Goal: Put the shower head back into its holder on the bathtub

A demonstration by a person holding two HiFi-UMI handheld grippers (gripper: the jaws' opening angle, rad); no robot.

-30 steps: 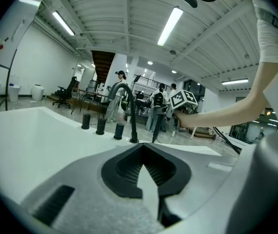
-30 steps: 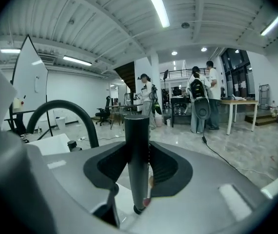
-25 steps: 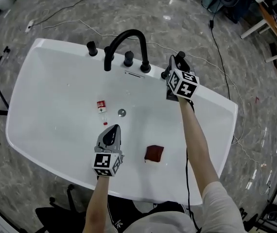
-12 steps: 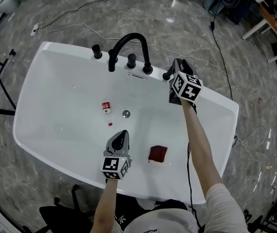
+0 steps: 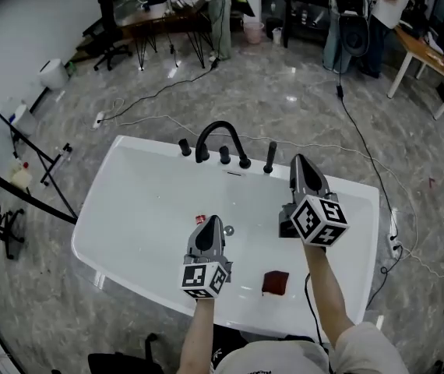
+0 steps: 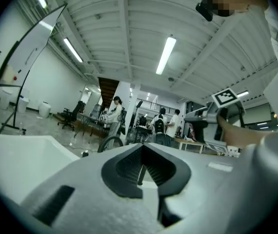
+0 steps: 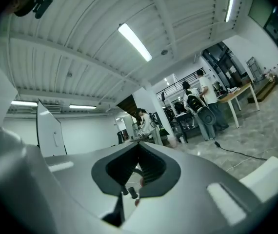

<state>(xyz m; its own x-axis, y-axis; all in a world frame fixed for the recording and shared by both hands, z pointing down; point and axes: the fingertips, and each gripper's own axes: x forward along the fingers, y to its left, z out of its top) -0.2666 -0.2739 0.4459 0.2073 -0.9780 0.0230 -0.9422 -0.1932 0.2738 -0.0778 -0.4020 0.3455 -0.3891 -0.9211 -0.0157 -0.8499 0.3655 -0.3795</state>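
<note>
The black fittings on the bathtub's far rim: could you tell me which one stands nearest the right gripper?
The slim, straight shower head at the row's right end, beside the right gripper; the arched spout and short knobs sit further left.

Seen from above, there are one white bathtub (image 5: 128, 185), one arched black faucet (image 5: 220, 126), two black knobs (image 5: 185, 146), one black shower head (image 5: 269, 157), one round drain (image 5: 228, 230), one dark red block (image 5: 276, 282) and one small red-and-white item (image 5: 201, 220).

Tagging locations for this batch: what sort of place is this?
Probably a lab or workshop, not a bathroom: the bathtub stands on open floor among loose cables, with desks and people behind.
</note>
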